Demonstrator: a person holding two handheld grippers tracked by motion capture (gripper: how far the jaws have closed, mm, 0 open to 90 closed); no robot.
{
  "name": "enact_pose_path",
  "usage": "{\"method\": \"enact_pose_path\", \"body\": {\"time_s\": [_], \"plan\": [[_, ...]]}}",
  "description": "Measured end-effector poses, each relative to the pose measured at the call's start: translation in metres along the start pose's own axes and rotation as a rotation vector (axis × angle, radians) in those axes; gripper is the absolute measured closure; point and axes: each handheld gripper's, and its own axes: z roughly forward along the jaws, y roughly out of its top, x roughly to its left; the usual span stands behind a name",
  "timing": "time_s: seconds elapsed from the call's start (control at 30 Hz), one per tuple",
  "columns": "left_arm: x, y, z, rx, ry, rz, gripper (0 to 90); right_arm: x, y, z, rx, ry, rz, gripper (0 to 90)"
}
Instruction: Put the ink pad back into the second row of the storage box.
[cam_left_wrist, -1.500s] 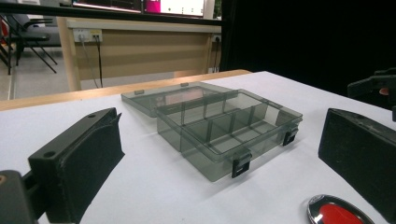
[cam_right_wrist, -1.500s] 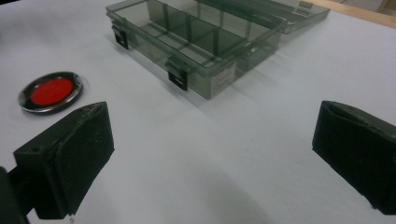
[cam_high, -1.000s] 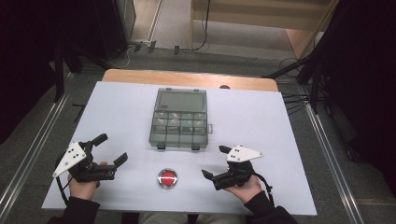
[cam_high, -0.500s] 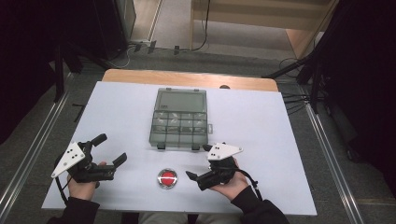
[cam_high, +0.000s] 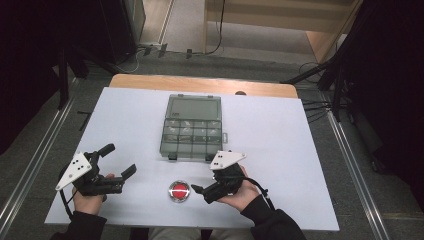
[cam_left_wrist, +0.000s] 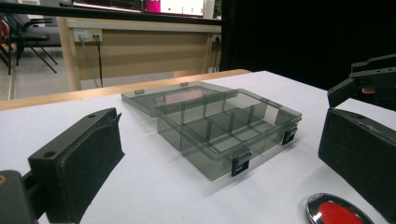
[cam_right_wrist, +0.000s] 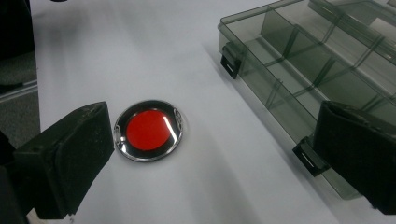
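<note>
1. Red-centred round disc with a shiny metal rim (cam_high: 179, 191) lies flat on the white desk (cam_high: 300, 150), lower middle of the high view, just left of the right tongs (cam_high: 199, 192).
2. Right tongs: jaws wide apart, holding nothing; in the right gripper view the disc (cam_right_wrist: 148, 129) sits between the two black jaws, close by the left-of-frame one, not touching either that I can tell.
3. Key relation: the disc is nearer the right hand (cam_high: 239, 187) than the left; the jaw tips point toward lower-left of the high view, straight at it.
4. Disc is round, so no long axis; any jaw angle should do, judging by shape. It lies very flat, so the rim looks like the only grip.
5. Left tongs (cam_high: 120, 161): jaws also spread wide, empty, at lower left of the high view, well apart from the disc.
6. Smoky clear plastic compartment box (cam_high: 192, 136) sits in mid frame, above the disc, lid (cam_high: 194, 107) folded open flat behind it; compartments look empty.
7. Box front latches (cam_right_wrist: 230, 59) are near the right-of-frame jaw in the right gripper view; that front wall could get bumped if the tongs swing wide.
8. Nothing lies between the right tongs and the disc.
</note>
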Motion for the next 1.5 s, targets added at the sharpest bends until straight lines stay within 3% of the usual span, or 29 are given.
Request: {"method": "enact_pose_path", "body": {"time_s": [0.27, 0.77, 1.23, 1.5], "plan": [[0.0, 0.0, -0.001, -0.004, 0.002, -0.003, 0.0, 0.005, 0.009, 0.012, 0.05, 0.049, -0.028, 0.0], [0.0, 0.0, -0.001, -0.002, 0.0, -0.001, 0.0, 0.018, 0.024, 0.049, 0.175, 0.113, -0.085, 0.0], [0.0, 0.0, -0.001, -0.001, 0.003, -0.004, 0.0, 0.029, 0.022, 0.075, 0.286, 0.129, -0.141, 0.0], [0.001, 0.0, -0.001, 0.001, 0.002, -0.004, 0.0, 0.035, 0.019, 0.082, 0.321, 0.136, -0.163, 1.9]]}}
